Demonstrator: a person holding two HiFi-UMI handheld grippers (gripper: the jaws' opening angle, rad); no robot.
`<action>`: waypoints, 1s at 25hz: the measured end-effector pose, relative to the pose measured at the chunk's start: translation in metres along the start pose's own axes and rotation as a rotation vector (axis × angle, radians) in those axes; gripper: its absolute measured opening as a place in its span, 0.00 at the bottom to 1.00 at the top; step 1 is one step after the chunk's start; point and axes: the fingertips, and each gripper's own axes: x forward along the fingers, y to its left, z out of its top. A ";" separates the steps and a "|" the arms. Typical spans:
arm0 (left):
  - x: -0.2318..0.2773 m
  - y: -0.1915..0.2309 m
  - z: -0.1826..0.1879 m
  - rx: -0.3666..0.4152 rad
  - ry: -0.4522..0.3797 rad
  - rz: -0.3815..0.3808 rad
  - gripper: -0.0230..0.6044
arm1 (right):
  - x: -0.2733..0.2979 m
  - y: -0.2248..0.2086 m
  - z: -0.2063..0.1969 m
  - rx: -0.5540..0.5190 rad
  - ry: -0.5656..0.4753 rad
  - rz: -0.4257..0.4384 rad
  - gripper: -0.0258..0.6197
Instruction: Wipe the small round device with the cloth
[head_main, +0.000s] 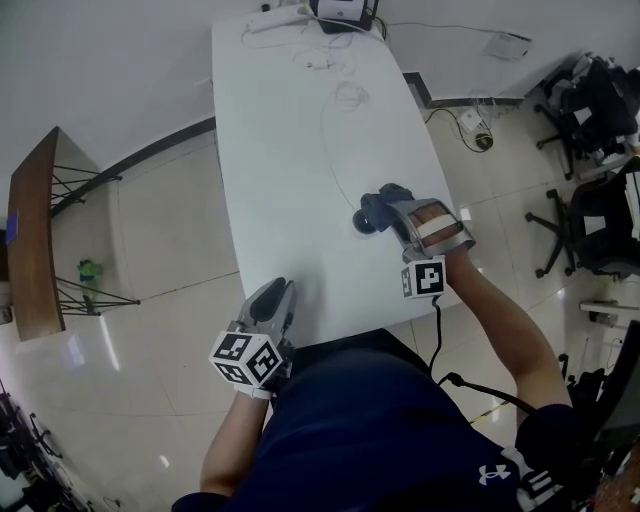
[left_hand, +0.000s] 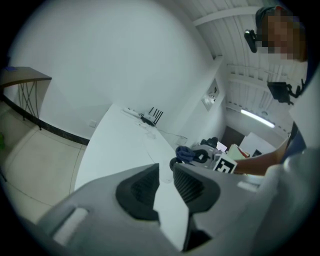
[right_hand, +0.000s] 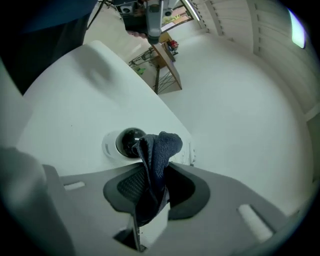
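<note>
The dark blue cloth (right_hand: 159, 150) was pinched between the jaws of the right gripper (right_hand: 152, 176), with its bunched end held right beside the dark dome of the small round device (right_hand: 126, 142). The device was set on the white table (head_main: 290, 150), toward its right side. The left gripper (left_hand: 166, 174) was held at the table's near edge, well apart from the device, its jaws parted slightly with nothing between them.

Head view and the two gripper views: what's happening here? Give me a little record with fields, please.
table: white, long
device: small dark dome on white base, standing on table
cloth: dark blue, clamped in right gripper, tip at the dome
left gripper: jaws apart, empty, at table's near edge
contact: cloth touching dome or just short, cannot tell
</note>
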 end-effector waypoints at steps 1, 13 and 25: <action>-0.002 0.003 0.000 -0.004 -0.003 0.010 0.18 | 0.003 0.000 -0.010 0.020 0.016 0.004 0.21; -0.004 0.006 -0.001 -0.052 -0.030 0.056 0.18 | 0.050 0.103 -0.045 0.001 0.065 0.211 0.21; 0.003 0.012 0.003 -0.079 -0.048 0.045 0.18 | -0.020 -0.039 0.020 0.050 -0.298 0.038 0.21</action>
